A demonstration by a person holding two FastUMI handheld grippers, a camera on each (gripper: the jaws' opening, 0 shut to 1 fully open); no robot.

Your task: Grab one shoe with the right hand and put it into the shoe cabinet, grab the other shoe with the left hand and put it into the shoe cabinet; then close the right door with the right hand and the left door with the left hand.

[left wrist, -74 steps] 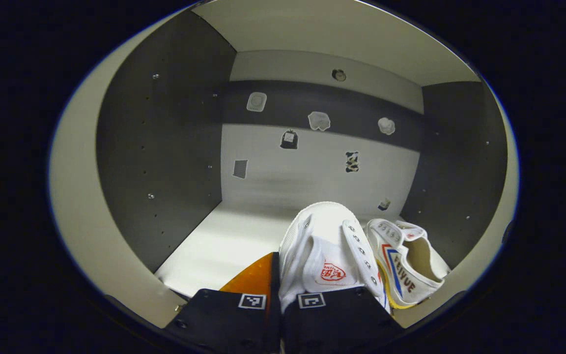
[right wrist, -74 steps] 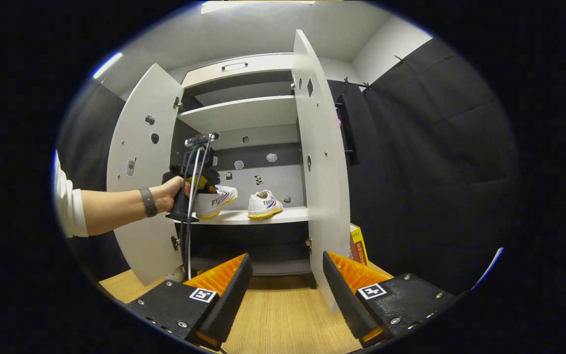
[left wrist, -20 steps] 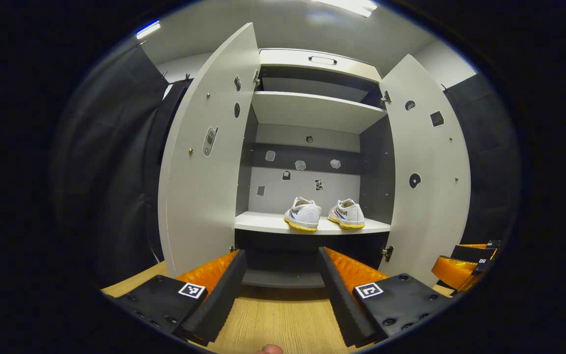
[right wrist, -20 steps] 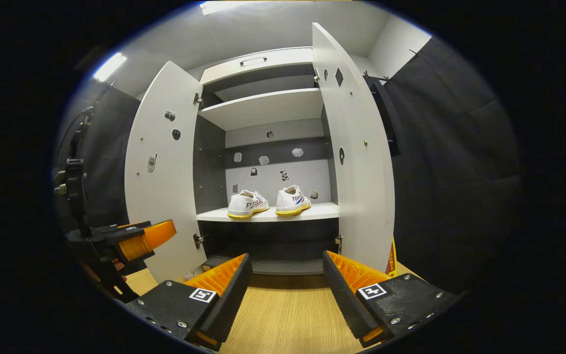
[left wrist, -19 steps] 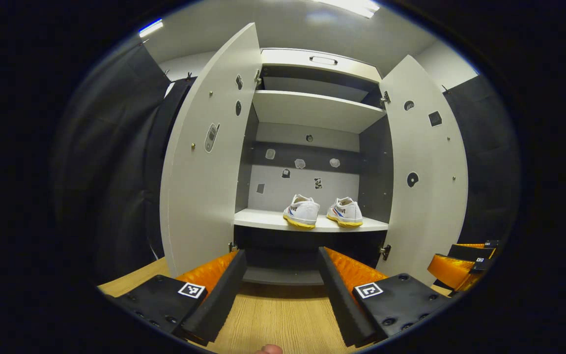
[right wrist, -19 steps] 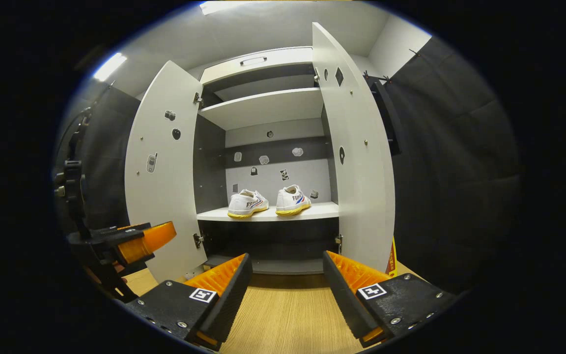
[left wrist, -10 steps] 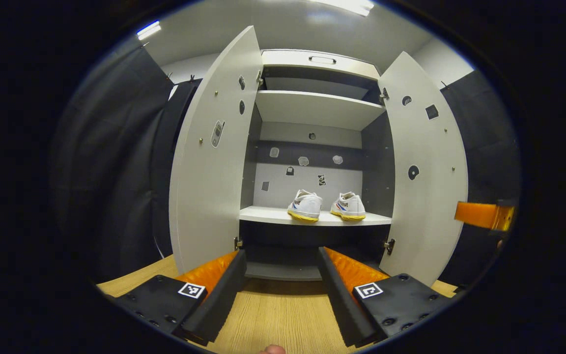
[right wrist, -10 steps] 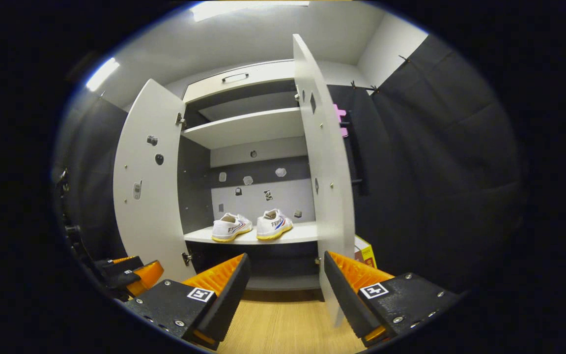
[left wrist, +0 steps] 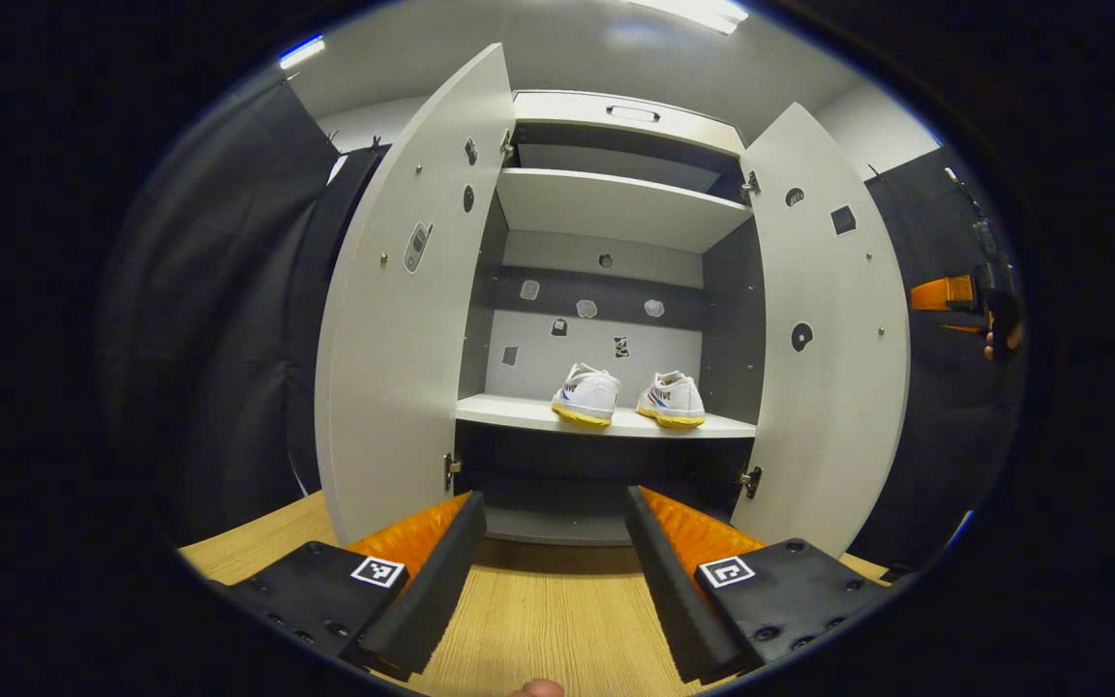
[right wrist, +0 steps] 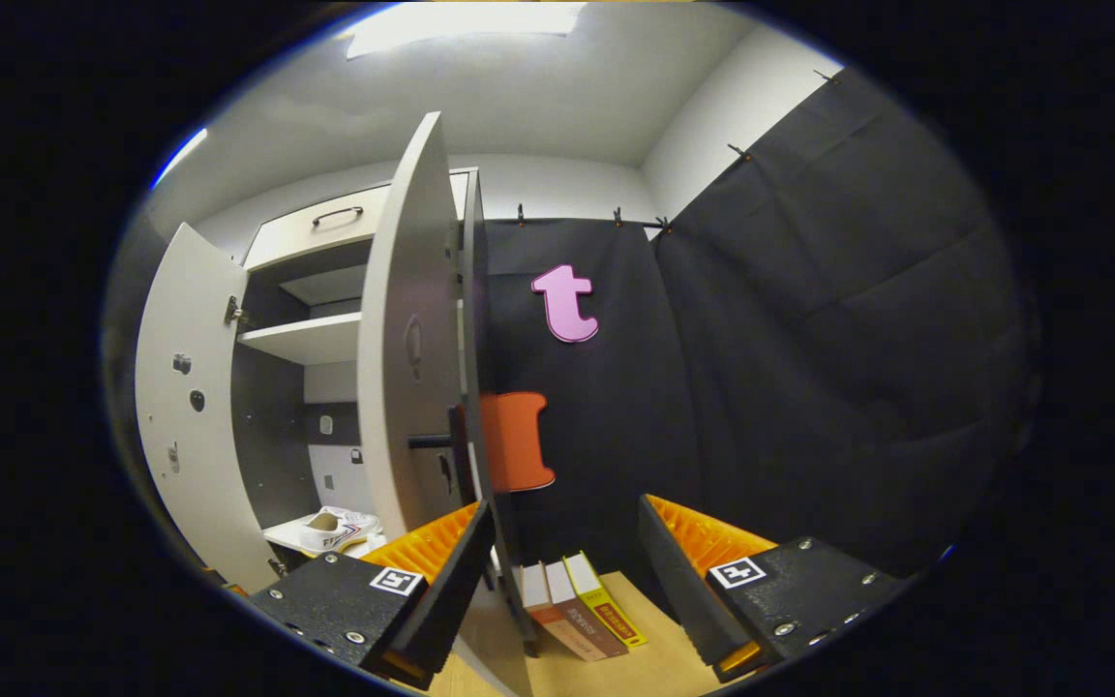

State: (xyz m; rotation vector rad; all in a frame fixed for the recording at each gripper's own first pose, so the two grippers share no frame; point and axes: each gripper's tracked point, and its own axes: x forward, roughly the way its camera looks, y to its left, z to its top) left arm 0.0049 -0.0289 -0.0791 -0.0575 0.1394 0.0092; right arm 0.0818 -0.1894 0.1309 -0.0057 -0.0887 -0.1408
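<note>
Now: right gripper swings out behind the right door

Both shoes [left wrist: 627,398] sit on the cabinet shelf [left wrist: 519,413]. My right gripper [right wrist: 562,566] has moved beside the right door [right wrist: 407,348], fingers spread; my left gripper [left wrist: 553,566] stays back, fingers spread.

Both cabinet doors stand open, the left door [left wrist: 403,319] and the right door [left wrist: 828,339] flanking a clear passage to the shelf [left wrist: 519,413]. Two shoes [left wrist: 587,396] occupy the shelf's right half; its left half is free. Books [right wrist: 577,605] lean on the floor [left wrist: 538,620] just behind the right door's outer face.
</note>
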